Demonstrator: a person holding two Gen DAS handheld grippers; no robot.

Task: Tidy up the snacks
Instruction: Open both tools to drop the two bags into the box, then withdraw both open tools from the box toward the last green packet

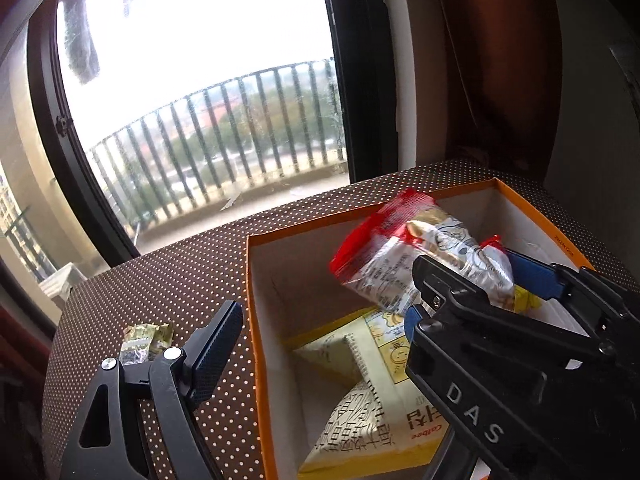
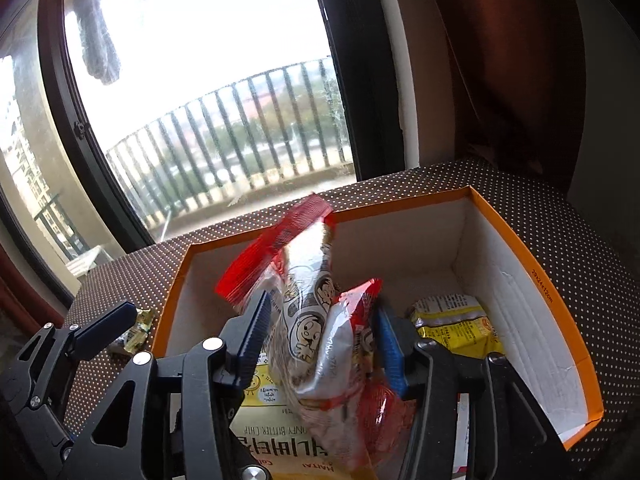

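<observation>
Now: box [image 2: 532, 264] on dotted table [image 1: 160, 280], open top, stiff walls. Yellow chip bag [image 1: 368, 392] flat inside; small yellow pack [image 2: 456, 320] beside it. Right gripper [image 2: 320, 344] clamps red-and-white bag [image 2: 316, 308] mid-body, above box; likely light, crinkly, slippery, crushable contents. Left gripper [image 1: 320, 320] spread wide, empty. Small candy [image 1: 144, 340] outside box, near left finger; box wall between it and inside.

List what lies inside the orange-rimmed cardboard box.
In the orange-rimmed cardboard box: a large yellow chip bag, a small yellow packet, and the red-and-silver snack bag held by the right gripper. The floor beneath them is hidden.
</observation>
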